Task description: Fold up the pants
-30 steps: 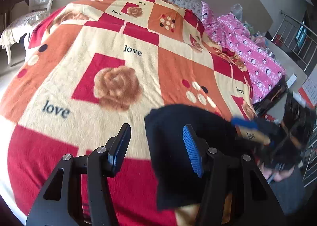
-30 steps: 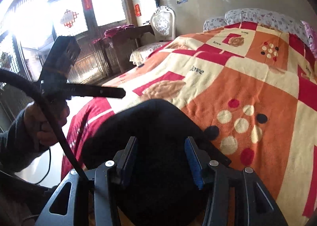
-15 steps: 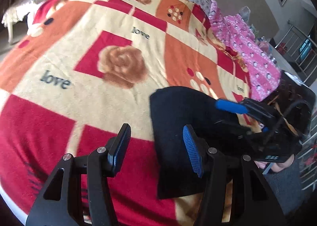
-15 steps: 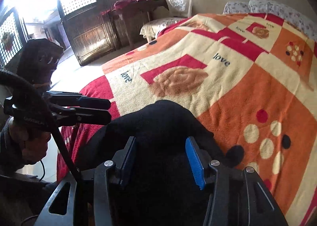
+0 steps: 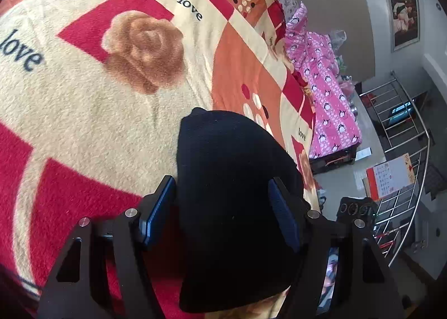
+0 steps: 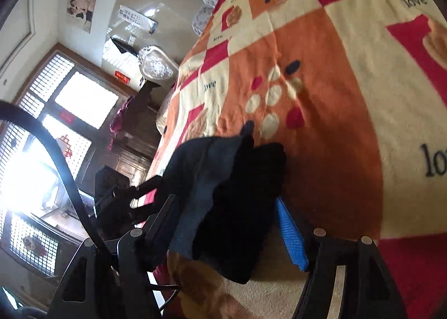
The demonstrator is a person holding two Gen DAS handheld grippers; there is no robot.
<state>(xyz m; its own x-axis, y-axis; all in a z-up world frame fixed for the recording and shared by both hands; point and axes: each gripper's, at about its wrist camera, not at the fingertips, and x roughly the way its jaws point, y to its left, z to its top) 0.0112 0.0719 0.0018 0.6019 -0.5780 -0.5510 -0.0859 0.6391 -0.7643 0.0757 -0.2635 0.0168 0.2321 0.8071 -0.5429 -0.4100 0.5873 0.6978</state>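
Observation:
The black pants lie as a folded bundle on the patterned blanket near the bed's front edge. My left gripper straddles the bundle. Its jaws are opening, and the cloth fills the gap between the blue pads. In the right wrist view the pants show a grey inner layer. My right gripper also straddles them with its jaws opening, and a slim gap shows between the cloth and the blue right pad. The left gripper's black fingers reach in from the left.
The blanket covers the whole bed. Pink penguin-print bedding lies along its far side, with a metal railing beyond. A white chair and bright windows stand past the other side. A black cable arcs across the right wrist view.
Both grippers have rolled and sunk toward the bed, and both sets of jaws stand wider. The left gripper has shifted right, so the pants now sit squarely between its fingers.

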